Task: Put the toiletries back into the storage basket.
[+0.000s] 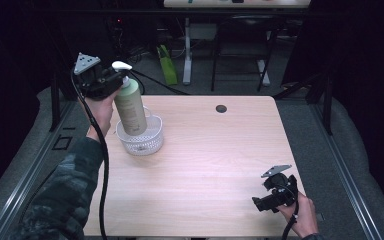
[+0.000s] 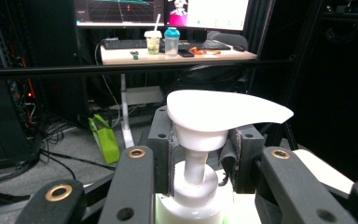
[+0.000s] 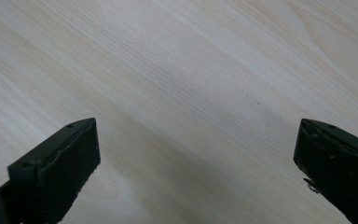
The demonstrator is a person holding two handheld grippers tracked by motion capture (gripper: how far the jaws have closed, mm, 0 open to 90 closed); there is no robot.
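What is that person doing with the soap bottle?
A person sits at a wooden table with a gripper in each hand. The left gripper is clamped on the neck of a soap bottle, just under its white pump top. The bottle stands upright with its bottom in a small white basket. The right gripper is open and holds nothing, low over the table near the person.

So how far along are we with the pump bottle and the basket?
In hand: the left gripper is shut on the neck of the pump bottle, which stands upright in the white mesh basket; whether it rests on the bottom I cannot tell. Left: letting go. The right gripper is open and holds nothing, low over the table.
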